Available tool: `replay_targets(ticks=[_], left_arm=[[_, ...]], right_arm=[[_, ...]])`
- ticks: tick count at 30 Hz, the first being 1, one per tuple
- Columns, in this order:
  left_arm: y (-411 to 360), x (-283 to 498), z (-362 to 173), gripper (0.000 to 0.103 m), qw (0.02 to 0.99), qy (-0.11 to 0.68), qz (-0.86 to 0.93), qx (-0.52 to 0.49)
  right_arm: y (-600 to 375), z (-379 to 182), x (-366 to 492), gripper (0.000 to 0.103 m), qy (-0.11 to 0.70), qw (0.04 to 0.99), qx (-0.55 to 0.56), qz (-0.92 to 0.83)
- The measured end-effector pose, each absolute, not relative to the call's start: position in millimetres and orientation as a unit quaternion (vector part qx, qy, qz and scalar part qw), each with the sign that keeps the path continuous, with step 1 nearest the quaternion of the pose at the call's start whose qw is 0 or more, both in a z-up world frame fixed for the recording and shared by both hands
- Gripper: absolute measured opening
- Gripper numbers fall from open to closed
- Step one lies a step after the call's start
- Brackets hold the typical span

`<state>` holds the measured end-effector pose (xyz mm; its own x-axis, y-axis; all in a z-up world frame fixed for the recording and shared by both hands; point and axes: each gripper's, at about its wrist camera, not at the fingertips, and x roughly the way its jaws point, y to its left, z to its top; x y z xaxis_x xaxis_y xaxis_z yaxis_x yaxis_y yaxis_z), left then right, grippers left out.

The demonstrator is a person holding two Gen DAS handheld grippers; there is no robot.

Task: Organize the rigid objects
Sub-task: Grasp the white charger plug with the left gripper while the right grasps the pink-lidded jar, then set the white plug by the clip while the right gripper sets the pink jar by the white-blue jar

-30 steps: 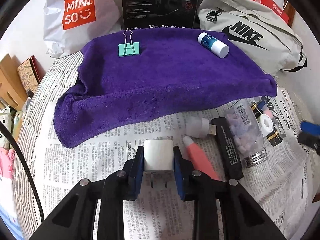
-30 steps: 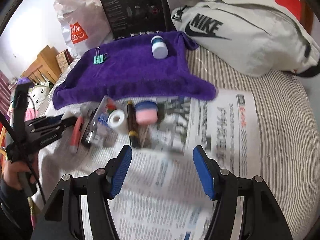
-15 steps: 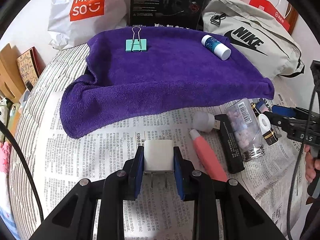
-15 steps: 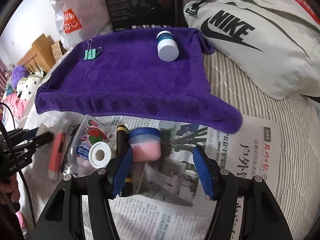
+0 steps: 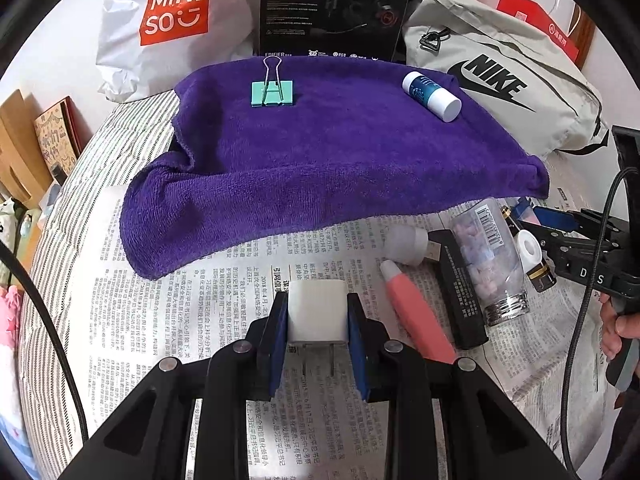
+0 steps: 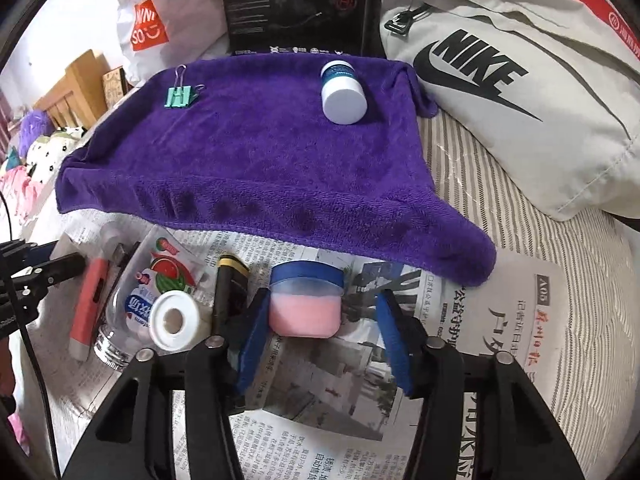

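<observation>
Fuzzy purple cloth towel [image 5: 340,168] on matt newspaper [image 5: 248,280].

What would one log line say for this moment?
left gripper: shut on white charger | right gripper: open around pink jar | purple towel: clip, bottle

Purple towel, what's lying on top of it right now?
On the towel: a green binder clip and a small white bottle. Whatever is underneath it is covered.
</observation>
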<state>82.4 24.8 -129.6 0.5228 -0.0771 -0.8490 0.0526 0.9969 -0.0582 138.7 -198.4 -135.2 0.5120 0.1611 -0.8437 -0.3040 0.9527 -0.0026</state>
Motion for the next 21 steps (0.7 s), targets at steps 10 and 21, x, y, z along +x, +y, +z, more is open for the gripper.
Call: replay_targets(ticks=[10,21], left_arm=[[20,83,-130,0.026,0.874,0.486,-0.028,0.005],[22,75,-130,0.026,0.874,0.484,-0.023,0.007]], right_arm=[[-204,-137,134,0.037,0.455,0.876,-0.066,0.146],[-219,-121,104,0.036,0.472,0.866,-0.059,0.153]])
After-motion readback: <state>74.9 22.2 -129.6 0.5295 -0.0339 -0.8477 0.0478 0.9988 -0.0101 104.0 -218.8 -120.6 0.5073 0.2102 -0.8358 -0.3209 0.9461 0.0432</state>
